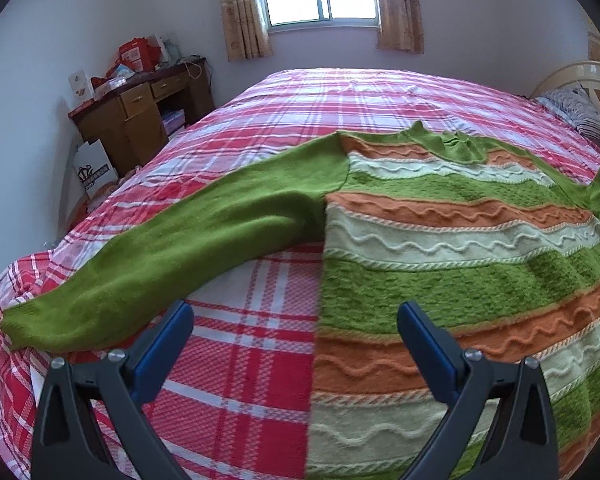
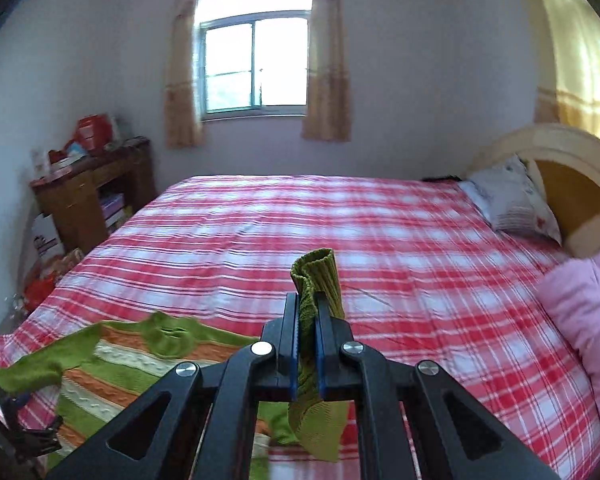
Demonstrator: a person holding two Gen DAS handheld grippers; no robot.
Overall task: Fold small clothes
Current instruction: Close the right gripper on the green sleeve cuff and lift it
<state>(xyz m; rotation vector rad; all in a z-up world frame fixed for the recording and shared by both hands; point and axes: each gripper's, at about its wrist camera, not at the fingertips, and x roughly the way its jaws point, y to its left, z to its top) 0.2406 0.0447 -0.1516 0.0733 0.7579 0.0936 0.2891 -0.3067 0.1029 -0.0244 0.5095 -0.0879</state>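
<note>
Pinching sweater cuff (image 2: 318,280) in right gripper (image 2: 306,300) (left gripper (image 1: 296,320) agape)

Left gripper (image 1: 295,322) fingers spread wide, right gripper (image 2: 307,300) fingers clamped together

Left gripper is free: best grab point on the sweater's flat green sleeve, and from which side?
Take the green sleeve at its cuff, where it lies flat at the corner of the plaid bed cover, free of the striped body. Come in low from the near edge with the left gripper, jaws open, closing across the thin knit. The right gripper already pinches the other cuff.
</note>
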